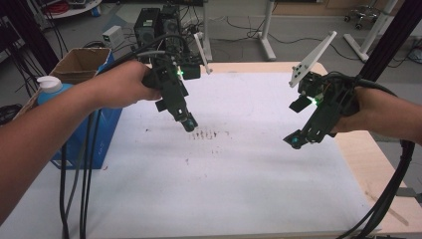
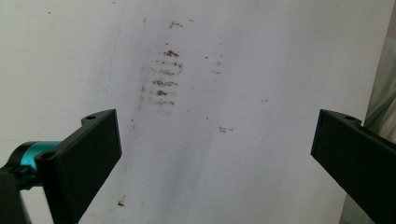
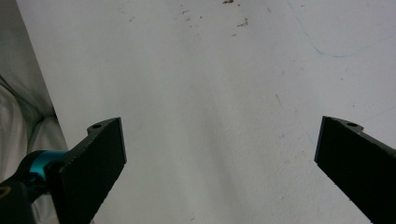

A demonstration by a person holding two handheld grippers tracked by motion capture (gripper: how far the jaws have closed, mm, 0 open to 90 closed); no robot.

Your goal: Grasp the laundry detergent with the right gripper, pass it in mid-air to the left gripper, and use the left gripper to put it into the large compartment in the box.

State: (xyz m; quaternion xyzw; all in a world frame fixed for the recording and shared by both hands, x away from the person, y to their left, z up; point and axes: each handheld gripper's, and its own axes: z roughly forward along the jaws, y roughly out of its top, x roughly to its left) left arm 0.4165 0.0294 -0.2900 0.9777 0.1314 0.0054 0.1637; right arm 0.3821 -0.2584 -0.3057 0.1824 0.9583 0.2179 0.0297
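Grippers come first in the high view. The left gripper (image 1: 189, 122) hangs just over the white sheet (image 1: 239, 189), tip down. Brown marks (image 1: 209, 134) lie on the sheet right beside that tip, toward 4 o'clock from it. The right gripper (image 1: 294, 142) hangs at 3 o'clock on the sheet, well apart from the marks. So I think the left one is nearer and should go for them. At 9 o'clock, off the sheet, stands an open box (image 1: 79, 64), and I cannot tell what is inside. A blue bottle (image 1: 50, 89) with a white cap stands close by it.

Next, the left gripper view. Its left gripper (image 2: 217, 149) has both jaws wide apart, with nothing between them. The brown marks (image 2: 163, 74) sit at 11 o'clock ahead of the jaws, in short rows stacked in a line running away from them.

Last, the right gripper view. Its right gripper (image 3: 219, 154) also has its jaws wide apart and holds nothing. Bare white sheet lies ahead, with a few brown specks (image 3: 236, 21) far off at 12 o'clock.
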